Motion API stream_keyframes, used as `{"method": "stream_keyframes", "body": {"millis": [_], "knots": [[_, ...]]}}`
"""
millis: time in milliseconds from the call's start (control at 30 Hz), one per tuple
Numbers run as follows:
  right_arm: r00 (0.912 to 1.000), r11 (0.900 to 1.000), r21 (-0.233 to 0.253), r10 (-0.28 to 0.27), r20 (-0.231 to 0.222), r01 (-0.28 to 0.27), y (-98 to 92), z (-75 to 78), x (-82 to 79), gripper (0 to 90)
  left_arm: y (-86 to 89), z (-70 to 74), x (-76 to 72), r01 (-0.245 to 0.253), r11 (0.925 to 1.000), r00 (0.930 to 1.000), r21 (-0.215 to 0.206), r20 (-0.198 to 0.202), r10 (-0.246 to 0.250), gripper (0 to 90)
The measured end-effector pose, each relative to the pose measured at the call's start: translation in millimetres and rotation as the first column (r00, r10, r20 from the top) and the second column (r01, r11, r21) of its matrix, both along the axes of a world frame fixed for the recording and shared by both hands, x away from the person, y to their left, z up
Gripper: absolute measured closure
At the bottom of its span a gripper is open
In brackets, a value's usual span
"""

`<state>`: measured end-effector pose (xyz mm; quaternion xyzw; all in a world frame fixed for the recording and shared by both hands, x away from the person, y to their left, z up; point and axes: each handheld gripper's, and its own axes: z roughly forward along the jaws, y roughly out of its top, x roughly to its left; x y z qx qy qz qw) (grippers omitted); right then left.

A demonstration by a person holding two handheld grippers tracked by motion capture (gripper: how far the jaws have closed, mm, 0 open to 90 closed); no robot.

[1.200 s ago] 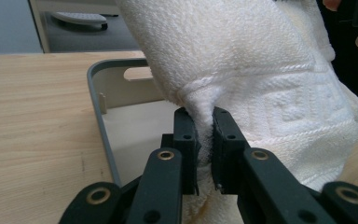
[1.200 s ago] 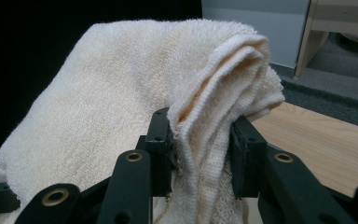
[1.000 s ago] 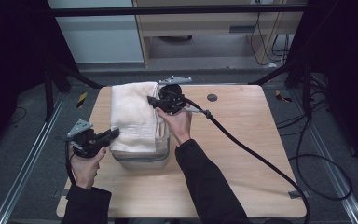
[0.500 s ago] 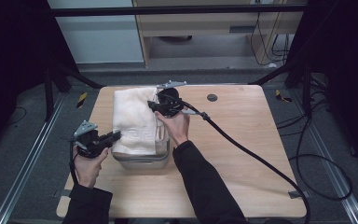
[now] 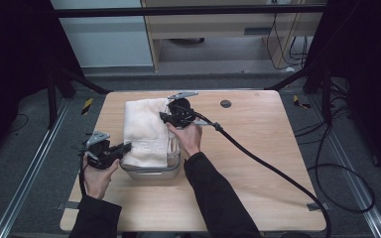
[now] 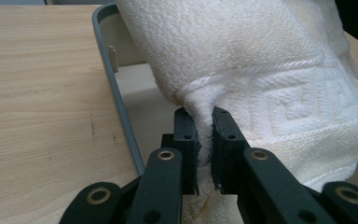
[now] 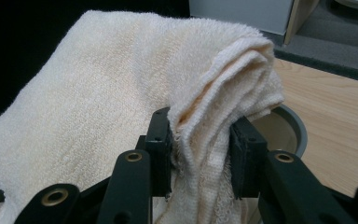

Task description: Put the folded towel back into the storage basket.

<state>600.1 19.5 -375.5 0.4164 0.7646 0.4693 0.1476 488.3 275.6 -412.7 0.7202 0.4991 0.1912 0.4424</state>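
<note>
Left gripper [image 6: 204,140] clamped tight on towel [image 6: 270,70] hem, by the woven band. Right gripper [image 7: 200,149] pinching a thick bunched fold of same towel [image 7: 121,93], jaws part-closed around it. Towel [image 5: 146,130] draped over grey metal tray [image 5: 151,171] at table [image 5: 258,163] centre-left, far end spilling past the tray. Judged mid-job: both corners gripped, cloth lifted, not yet spread flat or tucked in. Terry cotton, cream, soft and floppy; tray rigid, rounded corners, thin rim.

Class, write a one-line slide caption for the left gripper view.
Left gripper pinches a fold of white towel above the grey tray.
</note>
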Motion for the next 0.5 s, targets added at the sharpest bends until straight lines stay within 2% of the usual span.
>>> {"method": "stream_keyframes", "body": {"millis": [500], "knots": [[0.9998, 0.999, -0.038, -0.002, -0.018, 0.001, 0.2, -19.4, 2.9, 64.8, -5.7, -15.9, 5.6, 0.004, 0.9990, 0.9991, 0.044, -0.043, -0.002, 81.5]]}}
